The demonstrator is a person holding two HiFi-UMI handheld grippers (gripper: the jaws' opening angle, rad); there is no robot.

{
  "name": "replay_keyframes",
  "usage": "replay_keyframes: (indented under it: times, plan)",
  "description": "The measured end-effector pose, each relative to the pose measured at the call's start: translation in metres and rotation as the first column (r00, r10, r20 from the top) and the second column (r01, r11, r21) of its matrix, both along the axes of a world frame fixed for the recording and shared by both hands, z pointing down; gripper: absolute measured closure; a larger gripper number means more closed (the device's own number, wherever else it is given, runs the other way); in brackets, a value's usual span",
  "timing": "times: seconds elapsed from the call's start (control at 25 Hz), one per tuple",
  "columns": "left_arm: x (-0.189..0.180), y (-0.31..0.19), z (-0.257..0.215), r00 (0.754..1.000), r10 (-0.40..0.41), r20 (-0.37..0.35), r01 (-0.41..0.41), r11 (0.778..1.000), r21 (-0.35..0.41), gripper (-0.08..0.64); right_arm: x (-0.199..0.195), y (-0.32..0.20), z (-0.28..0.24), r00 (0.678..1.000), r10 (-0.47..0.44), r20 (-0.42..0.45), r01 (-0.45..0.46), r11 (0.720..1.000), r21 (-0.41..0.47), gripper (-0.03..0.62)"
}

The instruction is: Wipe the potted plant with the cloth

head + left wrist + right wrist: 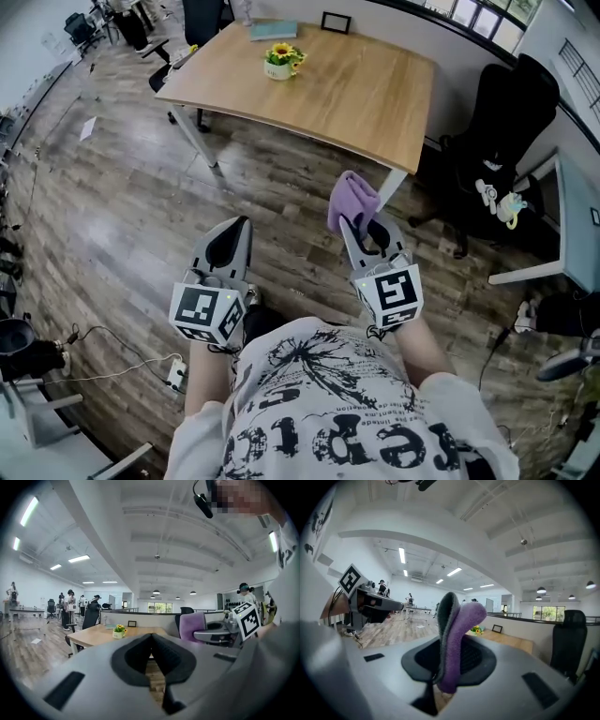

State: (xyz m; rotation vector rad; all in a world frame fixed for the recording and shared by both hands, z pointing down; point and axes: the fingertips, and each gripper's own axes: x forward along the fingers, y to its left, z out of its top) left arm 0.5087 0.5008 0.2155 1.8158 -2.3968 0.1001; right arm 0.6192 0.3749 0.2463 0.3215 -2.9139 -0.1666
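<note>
A small potted plant with yellow flowers in a white pot stands on the far side of the wooden table. It also shows as the plant in the left gripper view and the plant in the right gripper view, far ahead. My right gripper is shut on a purple cloth, which sticks up between its jaws as the cloth. My left gripper is shut with nothing in it, and its jaws meet tip to tip. Both grippers hang over the floor, short of the table.
A black office chair stands right of the table. A picture frame and a book lie at the table's far edge. Cables and a power strip lie on the wood floor at left. People stand far off in the left gripper view.
</note>
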Motion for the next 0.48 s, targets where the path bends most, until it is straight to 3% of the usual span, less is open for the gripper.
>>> replay_keyframes:
  times: [0.2,0.48]
  plan:
    - [-0.027,-0.024,-0.008,1.000,0.028,-0.009,-0.027,0.999,0.025,0.557,-0.019,-0.028,0.016,0.999,0.040,-0.027,-0.041,0.998,-0.038,0.525]
    - [-0.105,-0.060,0.013,0.997,0.050,-0.057,-0.049,0.999,0.015,0.557,-0.084,-0.059,0.039,0.994,0.094,-0.055,-0.099,0.992,-0.076,0.523]
